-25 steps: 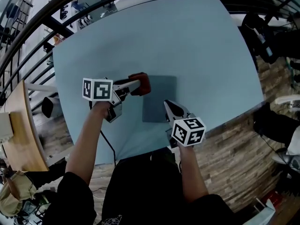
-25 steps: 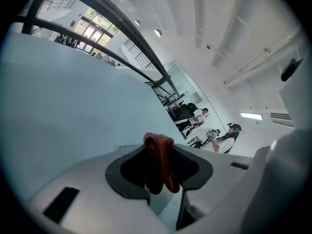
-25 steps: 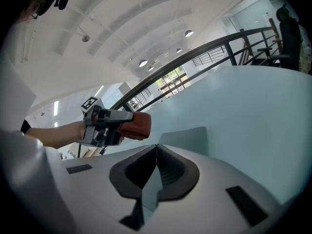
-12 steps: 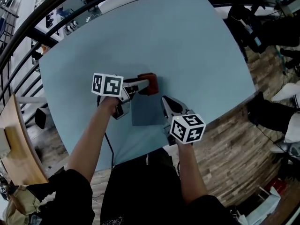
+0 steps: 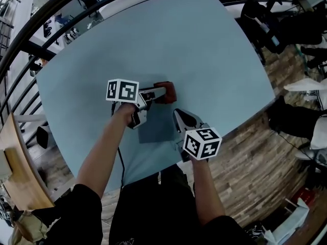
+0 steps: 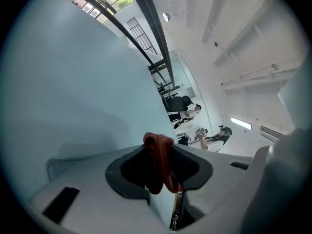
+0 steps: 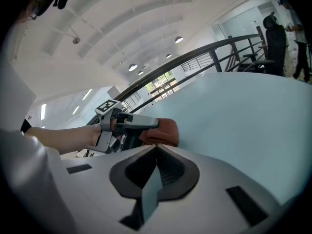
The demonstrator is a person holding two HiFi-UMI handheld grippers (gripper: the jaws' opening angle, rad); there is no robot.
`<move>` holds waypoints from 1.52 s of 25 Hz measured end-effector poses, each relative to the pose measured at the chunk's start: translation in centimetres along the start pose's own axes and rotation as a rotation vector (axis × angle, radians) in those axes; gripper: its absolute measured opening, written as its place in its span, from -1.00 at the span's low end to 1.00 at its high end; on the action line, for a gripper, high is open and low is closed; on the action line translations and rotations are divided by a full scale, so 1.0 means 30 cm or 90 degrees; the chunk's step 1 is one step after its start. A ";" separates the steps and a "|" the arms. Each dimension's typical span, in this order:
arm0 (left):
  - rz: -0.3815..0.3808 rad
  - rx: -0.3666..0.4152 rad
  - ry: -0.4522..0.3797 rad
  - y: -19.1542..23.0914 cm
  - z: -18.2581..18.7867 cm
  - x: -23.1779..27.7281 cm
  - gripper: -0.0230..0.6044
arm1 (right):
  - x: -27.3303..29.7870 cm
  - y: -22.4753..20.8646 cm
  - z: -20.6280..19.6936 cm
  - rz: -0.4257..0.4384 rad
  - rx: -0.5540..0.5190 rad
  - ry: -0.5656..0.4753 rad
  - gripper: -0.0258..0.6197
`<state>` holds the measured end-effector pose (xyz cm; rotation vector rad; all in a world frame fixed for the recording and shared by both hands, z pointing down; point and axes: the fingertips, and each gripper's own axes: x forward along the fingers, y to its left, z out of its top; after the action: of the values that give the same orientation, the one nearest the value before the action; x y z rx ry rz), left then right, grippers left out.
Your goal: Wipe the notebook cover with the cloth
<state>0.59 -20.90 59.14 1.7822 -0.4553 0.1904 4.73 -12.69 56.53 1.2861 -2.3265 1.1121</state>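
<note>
Meanwhile left gripper [image 5: 162,92] jaws pinch the cloth [image 5: 168,91] beside the notebook [image 5: 157,127]; right gripper [image 5: 177,115] jaws sit pressed together.

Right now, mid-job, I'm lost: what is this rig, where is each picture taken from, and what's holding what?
No robot: a person holds a two-jaw gripper in each hand. The head view looks down from a camera on the person's head; each gripper view looks along that gripper's own jaws. On the blue table lies a grey notebook. The left gripper is shut on a red cloth at the notebook's far edge. The right gripper, jaws together, sits at the notebook's right edge. The patterned cubes belong to the grippers.
</note>
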 end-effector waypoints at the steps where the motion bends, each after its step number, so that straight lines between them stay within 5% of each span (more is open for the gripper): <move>1: -0.003 -0.005 0.000 0.001 0.001 0.007 -0.51 | 0.000 -0.002 -0.001 -0.001 0.002 0.000 -0.90; 13: 0.038 -0.054 0.014 0.084 -0.020 0.018 -0.51 | 0.007 -0.023 -0.022 0.000 0.011 0.010 -0.90; 38: 0.105 -0.042 -0.024 0.181 -0.059 -0.288 -0.50 | 0.072 0.093 -0.019 0.055 -0.014 0.023 -0.90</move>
<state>-9.27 -18.53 61.32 1.6859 -0.6299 0.2537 1.15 -12.71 56.69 1.1586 -2.3812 1.1230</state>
